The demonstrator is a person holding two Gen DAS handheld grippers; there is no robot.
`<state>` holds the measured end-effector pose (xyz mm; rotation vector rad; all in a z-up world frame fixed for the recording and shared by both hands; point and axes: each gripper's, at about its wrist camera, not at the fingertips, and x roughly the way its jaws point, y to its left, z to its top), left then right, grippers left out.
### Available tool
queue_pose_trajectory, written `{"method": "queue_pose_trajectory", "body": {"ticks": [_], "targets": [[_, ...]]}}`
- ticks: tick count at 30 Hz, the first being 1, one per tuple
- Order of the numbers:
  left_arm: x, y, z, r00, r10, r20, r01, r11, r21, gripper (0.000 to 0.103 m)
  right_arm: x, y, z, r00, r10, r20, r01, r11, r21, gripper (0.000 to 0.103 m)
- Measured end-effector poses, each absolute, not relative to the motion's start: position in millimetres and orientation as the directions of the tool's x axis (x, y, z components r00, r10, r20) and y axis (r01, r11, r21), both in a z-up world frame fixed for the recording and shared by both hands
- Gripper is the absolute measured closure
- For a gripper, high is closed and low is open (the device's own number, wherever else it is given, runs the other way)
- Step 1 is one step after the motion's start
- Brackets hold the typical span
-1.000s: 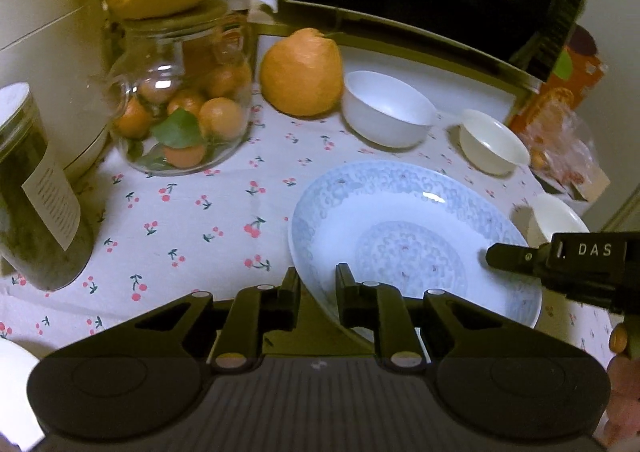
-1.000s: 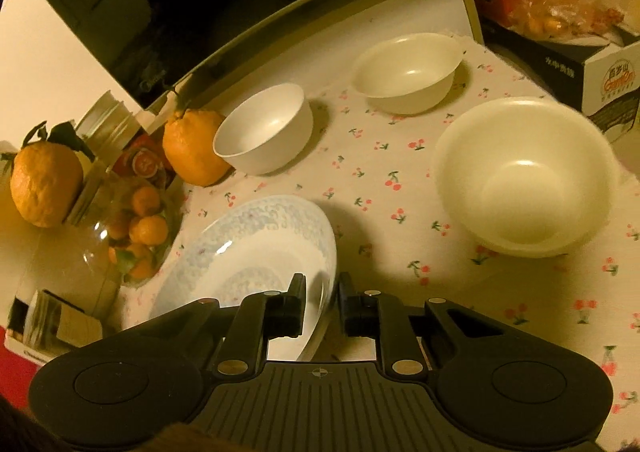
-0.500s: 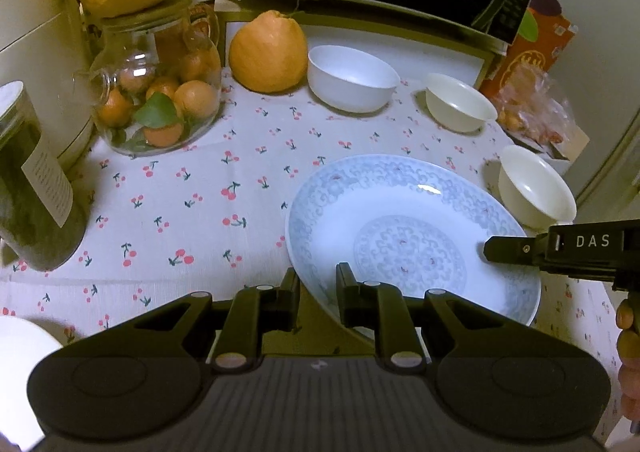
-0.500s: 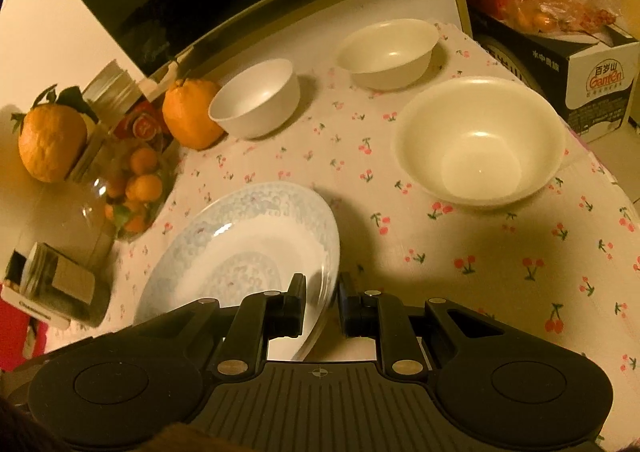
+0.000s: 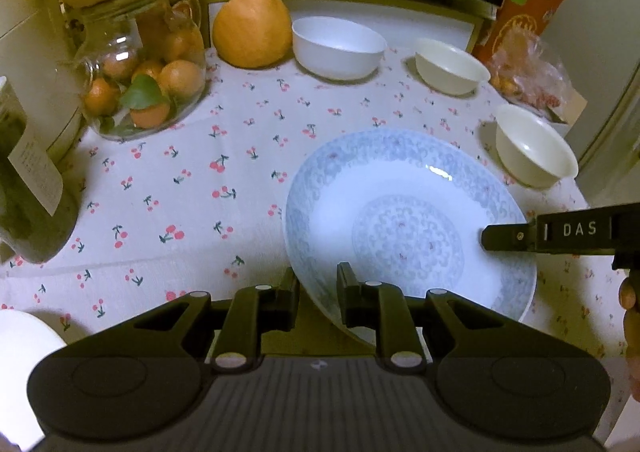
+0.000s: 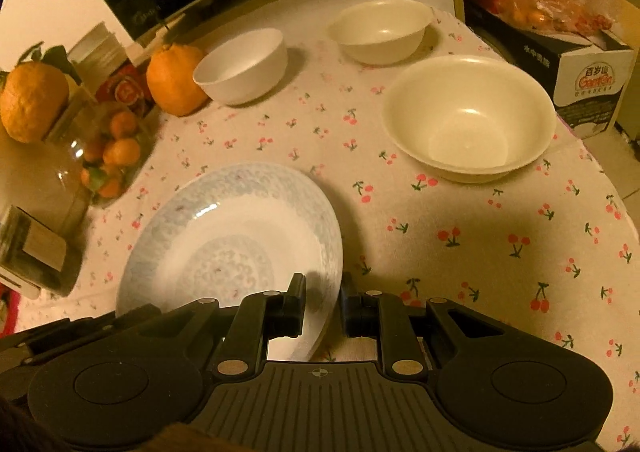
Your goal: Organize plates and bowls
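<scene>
Plate [image 5: 404, 220] now lower and flatter over cherry-print cloth [image 5: 192, 188] than a second ago. I keep left gripper [image 5: 318, 286] and right gripper [image 6: 322, 298] pinched narrow on opposite rims. Three bowls [image 6: 468, 116] stand beyond; fruit jar [image 5: 140, 92] at left.

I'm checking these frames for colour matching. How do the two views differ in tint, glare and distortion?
Left wrist view: cooler and whiter, with a small bright glare on the plate and curved fisheye edges. Right wrist view: a strong yellow-orange cast, so the tablecloth looks cream; glare on the plate's rim and in the large bowl; dark corners and a bent table edge.
</scene>
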<state>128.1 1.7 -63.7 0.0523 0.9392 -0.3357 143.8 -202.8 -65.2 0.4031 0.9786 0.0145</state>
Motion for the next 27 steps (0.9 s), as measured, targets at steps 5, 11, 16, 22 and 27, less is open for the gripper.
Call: {"method": "queue_pose_trajectory", "body": {"ticks": [5,11,16,22,27], "targets": [[128.7,2.0,-63.6,0.539,-0.261,-0.801,0.31,0.945,-0.1,0.083,142.9,-202.4,-65.1,0.564,0.195,-0.802,0.159,0.928,0.338,0.083],[128.9,0.9,-62.7,0.533,-0.261,-0.805,0.318,0.943,-0.095,0.078,145.8,-206.0,-65.1,0.553,0.214,-0.806,0.141,0.929,0.343,0.083],[128.4,4.1,-59.8,0.54,-0.248,-0.804,0.304,0.948,-0.089,0.059,145.3,-210.3,-65.4,0.542,0.213,-0.813,0.141,0.931,0.338,0.08],[123.3,10.0,-50.0,0.551,-0.251,-0.796,0.301,0.949,-0.091,0.032,140.4,-216.1,-59.2,0.54,0.227,-0.81,0.128,0.93,0.345,0.049],[116.0,13.4,-43.4,0.545,-0.241,-0.803,0.301,0.95,-0.081,0.013,135.9,-216.5,-52.0,0.531,0.267,-0.804,0.093,0.925,0.369,0.034]]}}
